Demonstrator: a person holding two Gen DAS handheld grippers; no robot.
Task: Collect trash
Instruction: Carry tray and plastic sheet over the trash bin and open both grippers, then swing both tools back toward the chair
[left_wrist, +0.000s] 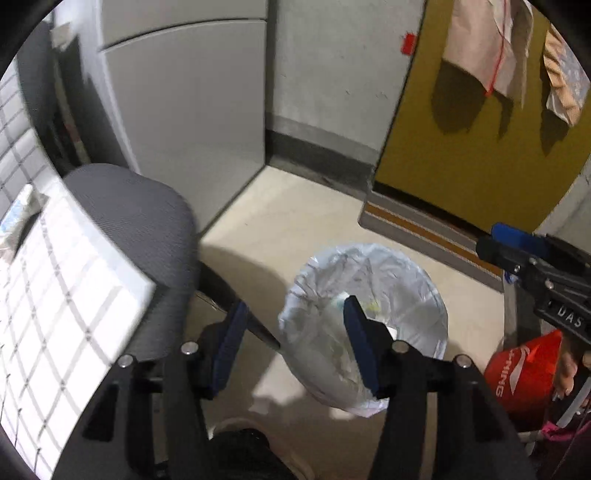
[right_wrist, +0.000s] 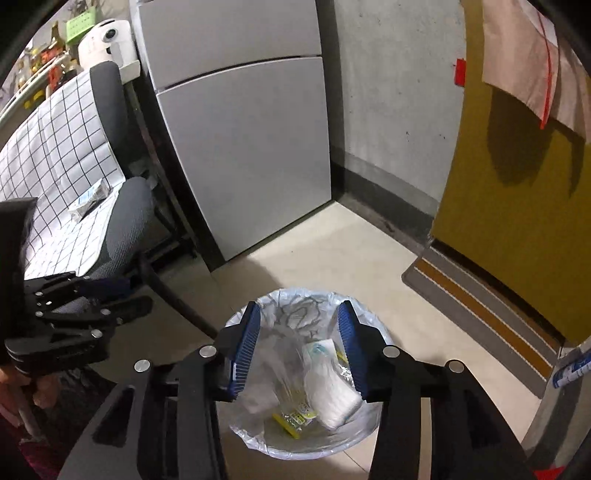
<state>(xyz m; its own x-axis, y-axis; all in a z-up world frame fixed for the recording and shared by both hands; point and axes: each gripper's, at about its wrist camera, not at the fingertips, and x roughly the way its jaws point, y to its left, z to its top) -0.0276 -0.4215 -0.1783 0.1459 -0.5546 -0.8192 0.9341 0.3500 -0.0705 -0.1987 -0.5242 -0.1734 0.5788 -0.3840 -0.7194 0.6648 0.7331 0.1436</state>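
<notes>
Above the lined trash bin (right_wrist: 306, 391), both grippers hang empty.

Right gripper (right_wrist: 297, 350) spreads wide directly over the bin's white packet (right_wrist: 330, 384) and yellow wrapper (right_wrist: 293, 421); left gripper (left_wrist: 291, 339), also wide, hovers at the bin's chair-side rim.

Left tool (left_wrist: 293, 328) and right tool (right_wrist: 299, 332) agape, empty.
</notes>
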